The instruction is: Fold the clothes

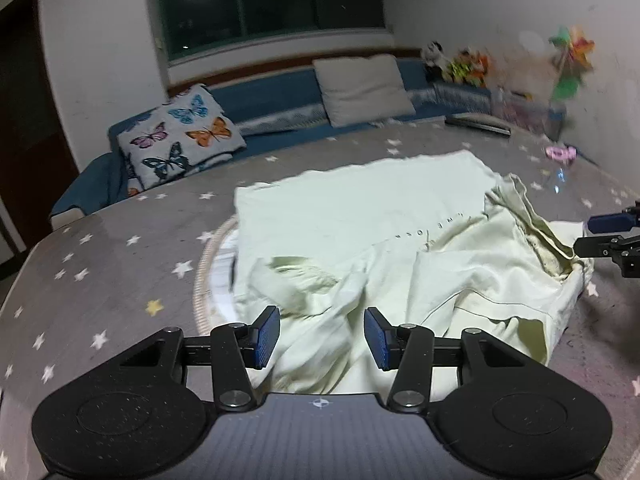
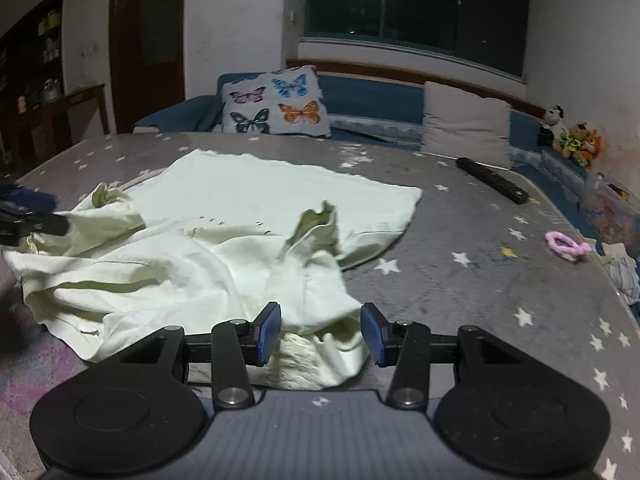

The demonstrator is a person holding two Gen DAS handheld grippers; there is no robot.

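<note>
Both tongs stand released over the cloth — the left gripper (image 1: 322,338) and the right gripper (image 2: 320,334) each have blue pads parted, rumpled fabric lying loose between them. The pale green shirt (image 1: 360,216) sprawls half-flat across the middle of the star-patterned grey mat (image 1: 112,264). Beyond it, upper left, leans a butterfly cushion (image 1: 180,136) — and a pink ring (image 2: 566,246) lies at right.

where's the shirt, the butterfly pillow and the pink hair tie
shirt (image 2: 256,184): right wrist view, on its flat far panel
butterfly pillow (image 2: 276,106): right wrist view, on the middle of its printed face
pink hair tie (image 2: 566,245): right wrist view, on its loop
</note>
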